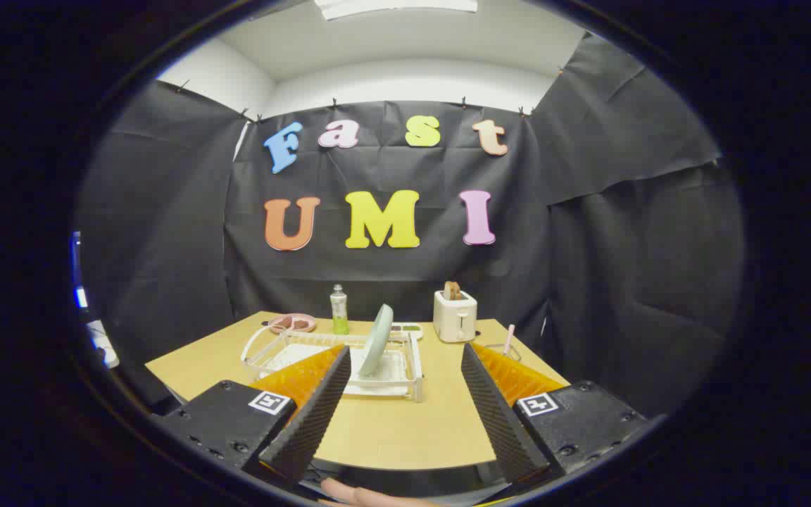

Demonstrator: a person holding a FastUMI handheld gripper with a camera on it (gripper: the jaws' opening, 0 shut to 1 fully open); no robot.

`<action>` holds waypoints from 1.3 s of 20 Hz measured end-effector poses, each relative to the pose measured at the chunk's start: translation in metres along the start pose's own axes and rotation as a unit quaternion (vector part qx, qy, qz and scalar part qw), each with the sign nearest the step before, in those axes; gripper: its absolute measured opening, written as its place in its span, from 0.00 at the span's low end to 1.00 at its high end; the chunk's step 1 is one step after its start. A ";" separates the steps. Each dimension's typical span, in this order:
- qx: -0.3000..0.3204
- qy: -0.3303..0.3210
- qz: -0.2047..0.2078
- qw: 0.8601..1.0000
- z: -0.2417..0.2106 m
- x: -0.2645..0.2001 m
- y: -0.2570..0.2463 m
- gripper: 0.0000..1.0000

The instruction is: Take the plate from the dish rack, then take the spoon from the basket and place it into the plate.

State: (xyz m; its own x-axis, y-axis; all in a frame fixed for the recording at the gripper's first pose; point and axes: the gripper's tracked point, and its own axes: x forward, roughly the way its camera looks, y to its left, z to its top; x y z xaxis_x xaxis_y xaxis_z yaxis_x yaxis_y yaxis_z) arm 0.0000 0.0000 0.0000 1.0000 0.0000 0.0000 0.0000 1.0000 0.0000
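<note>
The gripper (405, 359) hangs over the near edge of the table (405, 429), its 2 fingers spread wide with nothing between them. Just beyond the left finger sits the white dish rack (405, 377), and in it 1 pale green plate (377, 339) stands on edge, leaning slightly. Past the right finger, a clear basket (505, 350) holds a pink-handled spoon (510, 334). Farther back stand a toaster (455, 317) and a bottle (338, 310).
</note>
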 end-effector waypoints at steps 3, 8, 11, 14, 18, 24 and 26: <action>0.006 0.004 0.011 1.000 -0.002 -0.002 0.003 1.00; -0.001 0.002 0.016 1.000 -0.001 -0.003 0.005 1.00; -0.005 0.003 0.018 1.000 -0.002 0.000 0.006 1.00; -0.009 0.003 0.016 1.000 -0.002 0.005 0.007 1.00; -0.003 0.032 0.066 0.997 0.013 0.025 0.028 1.00; -0.050 0.067 0.039 0.996 0.052 0.096 0.036 1.00; -0.062 0.095 0.036 0.993 0.060 0.128 0.045 1.00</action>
State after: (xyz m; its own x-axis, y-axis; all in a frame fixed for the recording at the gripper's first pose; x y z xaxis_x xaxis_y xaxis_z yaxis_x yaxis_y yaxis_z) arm 0.1276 0.0451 0.0603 0.9795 0.0599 -0.1922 -0.0834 0.9896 -0.1171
